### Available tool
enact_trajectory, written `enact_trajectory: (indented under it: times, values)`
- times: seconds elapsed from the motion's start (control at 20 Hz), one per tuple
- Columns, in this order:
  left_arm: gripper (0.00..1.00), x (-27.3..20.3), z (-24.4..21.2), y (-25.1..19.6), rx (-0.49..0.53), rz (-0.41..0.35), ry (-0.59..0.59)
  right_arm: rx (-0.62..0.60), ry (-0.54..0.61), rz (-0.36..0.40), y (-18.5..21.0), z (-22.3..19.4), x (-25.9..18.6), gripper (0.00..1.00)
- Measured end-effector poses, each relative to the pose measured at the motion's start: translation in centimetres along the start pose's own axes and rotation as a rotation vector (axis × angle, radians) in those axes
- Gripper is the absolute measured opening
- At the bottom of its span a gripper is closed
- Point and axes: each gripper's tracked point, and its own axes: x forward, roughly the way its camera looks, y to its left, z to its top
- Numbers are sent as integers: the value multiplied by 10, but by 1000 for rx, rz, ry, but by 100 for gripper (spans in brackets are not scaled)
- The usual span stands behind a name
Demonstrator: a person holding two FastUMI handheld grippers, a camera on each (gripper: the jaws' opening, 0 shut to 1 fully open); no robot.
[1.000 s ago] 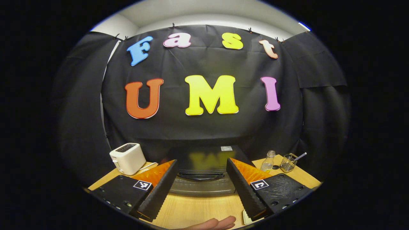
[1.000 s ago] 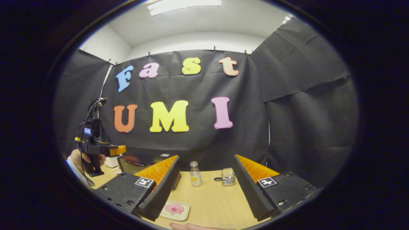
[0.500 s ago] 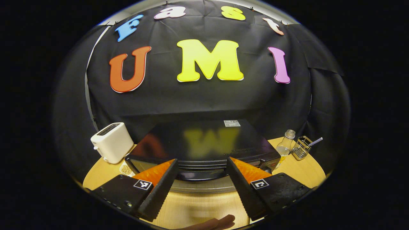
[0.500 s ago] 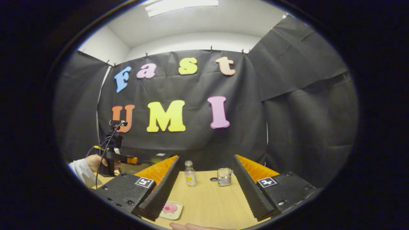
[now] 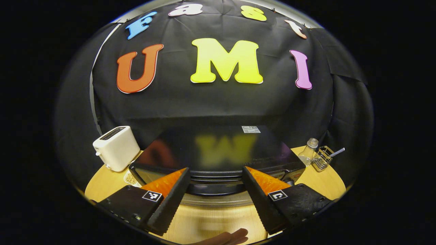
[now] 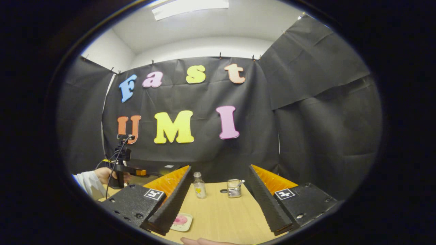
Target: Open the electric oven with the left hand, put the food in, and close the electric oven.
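Left tool (image 5: 215,190): fingers spread, empty, just before the closed electric oven (image 5: 218,153); its top label is unreadable. Right tool (image 6: 218,194): spread, empty; food plate (image 6: 181,221) on desk (image 6: 221,217).

Left tongs (image 5: 215,190) and right tongs (image 6: 218,190), fingers spread wide.

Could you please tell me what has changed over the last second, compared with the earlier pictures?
The left gripper has come down and moved toward the oven, whose top and door now show large in its view. Its fingers stay open and hold nothing. The right gripper barely shifted, open over the table. The oven door remains shut; the toaster, bottle and food plate kept their places.
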Motion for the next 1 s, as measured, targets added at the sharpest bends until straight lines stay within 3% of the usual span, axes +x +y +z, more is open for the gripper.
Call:
enact_trajectory:
  times: [0.45,1.0]
  values:
    - [96,-41,-28,-3,19,-4,-13,-11,-18,3,8,15,-49,100]
    - [96,-87,-93,-6,23,-3,-45,-4,14,16,22,11,-66,100]
